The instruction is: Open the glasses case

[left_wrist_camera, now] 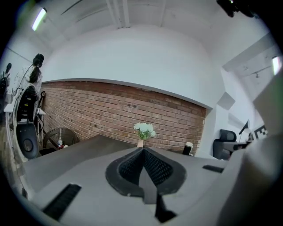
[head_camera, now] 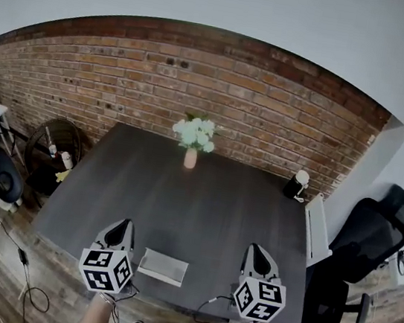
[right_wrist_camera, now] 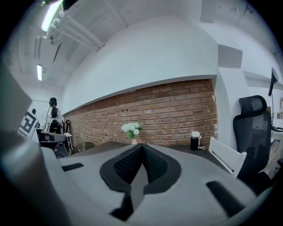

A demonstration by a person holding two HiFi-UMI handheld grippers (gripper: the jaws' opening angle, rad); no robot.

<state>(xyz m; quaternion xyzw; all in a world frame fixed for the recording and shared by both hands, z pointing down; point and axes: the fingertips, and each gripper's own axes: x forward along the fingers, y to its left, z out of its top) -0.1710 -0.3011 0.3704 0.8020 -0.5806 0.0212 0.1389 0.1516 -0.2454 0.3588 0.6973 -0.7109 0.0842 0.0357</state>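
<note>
A pale rectangular glasses case [head_camera: 163,266] lies closed near the front edge of the dark table [head_camera: 202,210]. My left gripper [head_camera: 126,223] hovers just left of the case, its jaws closed together with nothing between them. My right gripper [head_camera: 257,248] hangs to the right of the case, well apart from it, also shut and empty. In the left gripper view my left gripper [left_wrist_camera: 142,149] points level across the table, and in the right gripper view my right gripper [right_wrist_camera: 142,145] does the same. The case is hidden in both gripper views.
A small vase of white flowers [head_camera: 194,139] stands at the table's far edge before the brick wall. A dark bottle with a white cap [head_camera: 296,185] sits at the far right corner. A black office chair [head_camera: 376,228] is to the right, a white chair [head_camera: 318,228] against the table.
</note>
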